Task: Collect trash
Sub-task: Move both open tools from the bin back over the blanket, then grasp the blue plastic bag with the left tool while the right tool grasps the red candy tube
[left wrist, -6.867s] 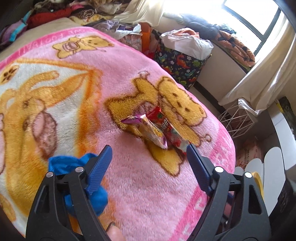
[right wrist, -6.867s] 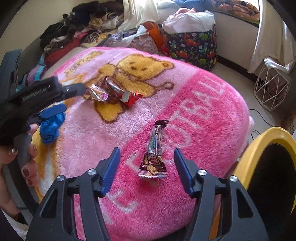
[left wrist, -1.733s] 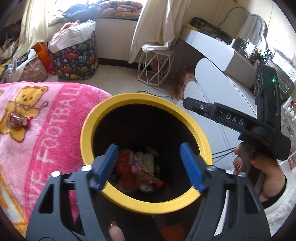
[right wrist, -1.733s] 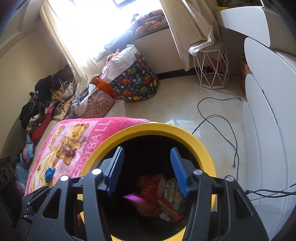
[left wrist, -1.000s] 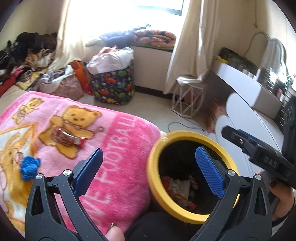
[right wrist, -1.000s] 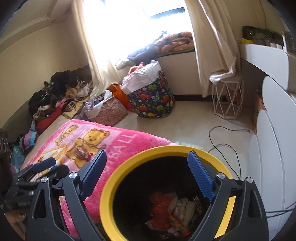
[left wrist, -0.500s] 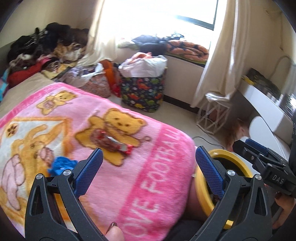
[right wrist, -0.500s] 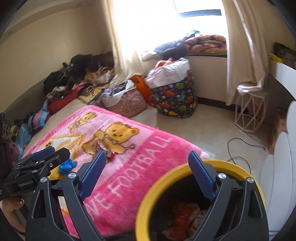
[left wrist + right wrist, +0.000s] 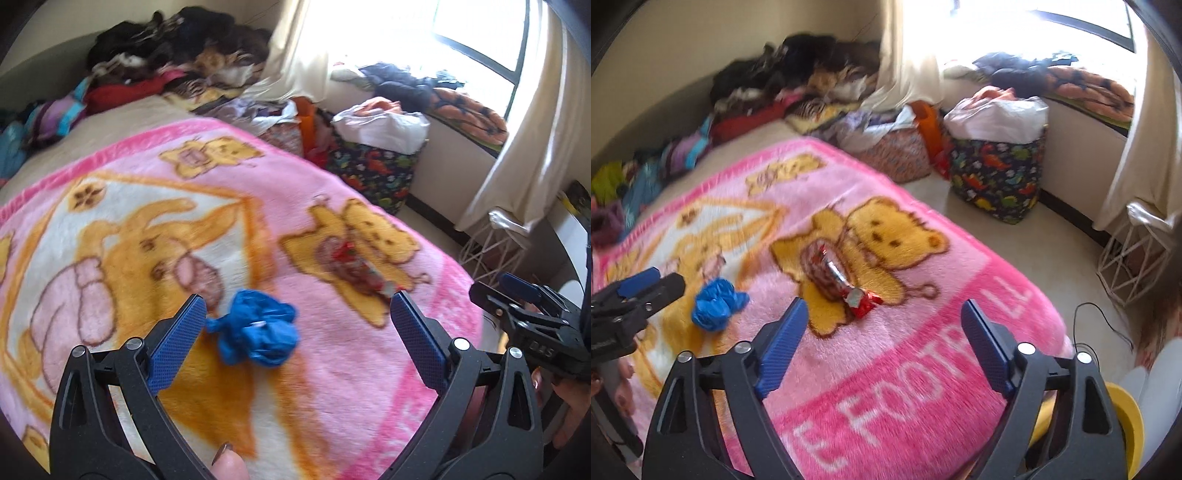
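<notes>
A crumpled blue wad (image 9: 256,338) lies on the pink bear blanket (image 9: 147,177), just ahead of my open left gripper (image 9: 293,323) and nearer its left finger. Farther right a red and silver wrapper (image 9: 354,267) rests on the bear print. In the right wrist view that wrapper (image 9: 846,284) lies a little beyond my right gripper (image 9: 884,319), whose jaws are closing with nothing between them. The blue wad (image 9: 714,302) sits to its left, close to the left gripper (image 9: 637,288). A sliver of the yellow bin (image 9: 1126,424) shows at the lower right.
Piled clothes (image 9: 177,48) line the far wall. A dinosaur-print bag (image 9: 997,173) and a patterned bag (image 9: 890,147) stand on the floor beside the bed. A white wire stand (image 9: 1134,254) and a black cable (image 9: 1100,321) are on the right. A thumb tip (image 9: 229,465) shows at the bottom.
Both grippers swung left from above the yellow bin to over the blanket and came lower. The blue wad and the wrapper now lie close in front of them. The bin has slid almost out of view.
</notes>
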